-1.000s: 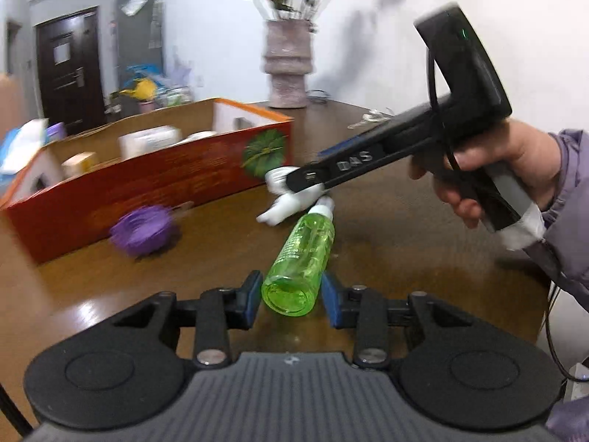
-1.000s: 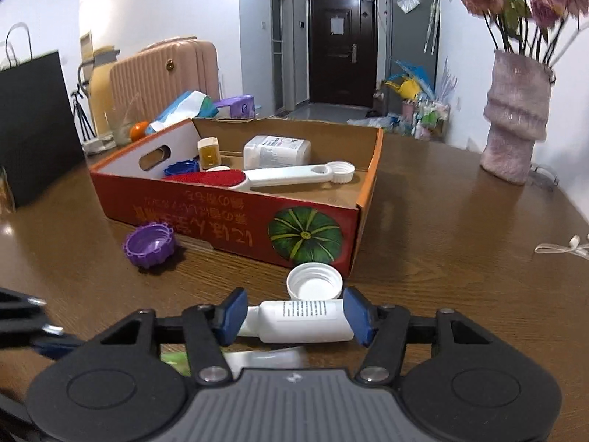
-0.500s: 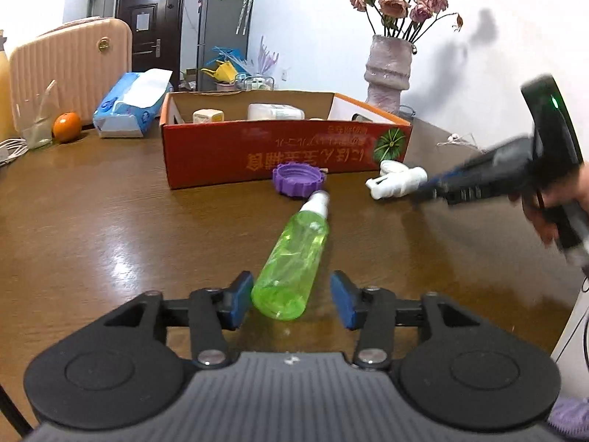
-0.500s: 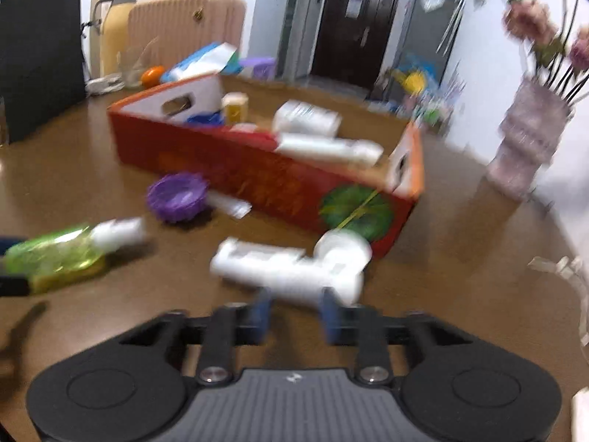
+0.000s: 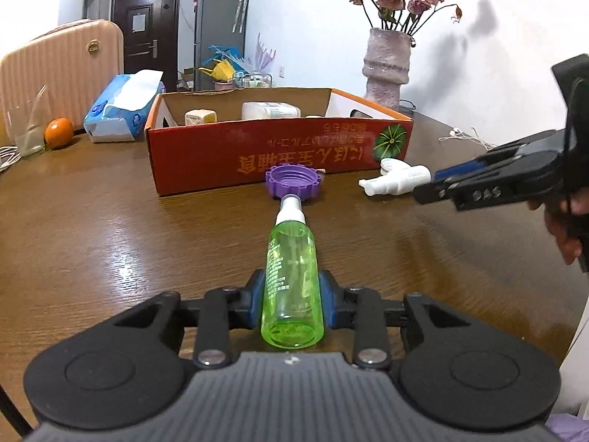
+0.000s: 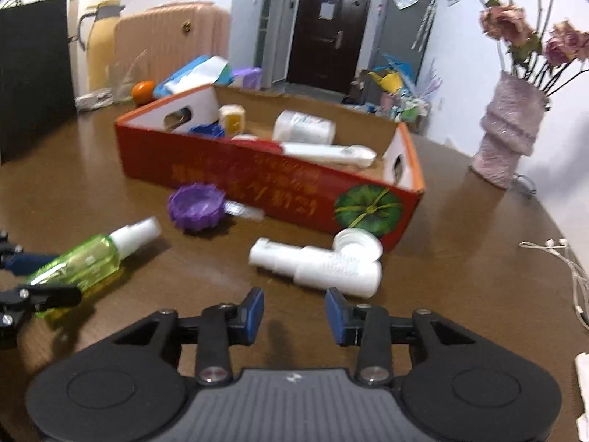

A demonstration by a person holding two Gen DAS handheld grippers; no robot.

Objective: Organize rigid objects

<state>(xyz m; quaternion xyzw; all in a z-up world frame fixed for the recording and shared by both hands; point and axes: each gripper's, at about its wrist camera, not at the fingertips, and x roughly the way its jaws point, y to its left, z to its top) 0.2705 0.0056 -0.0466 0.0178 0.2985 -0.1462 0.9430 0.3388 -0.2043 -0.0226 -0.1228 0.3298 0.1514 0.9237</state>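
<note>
My left gripper (image 5: 292,302) is shut on the base of a green spray bottle (image 5: 291,258), whose white nozzle points at a purple lid (image 5: 292,180). The bottle lies flat on the brown table (image 5: 110,239). In the right wrist view the same bottle (image 6: 84,261) sits at the left between the left gripper's fingers (image 6: 40,259). My right gripper (image 6: 294,313) is opening with nothing between its jaws. A white pump bottle (image 6: 324,269) and a white cap (image 6: 357,243) lie just ahead of it. Behind them stands the red cardboard box (image 6: 257,184), holding several items.
A pink vase (image 5: 386,66) with dried flowers stands at the back right. A tissue pack (image 5: 121,110), an orange (image 5: 59,132) and a glass (image 5: 25,136) sit at the back left. A white cable (image 6: 567,261) lies to the right. A black bag (image 6: 33,73) stands far left.
My left jaws have shut on the green bottle after standing wide around it. My right gripper has let go of the white pump bottle and drawn back from it.
</note>
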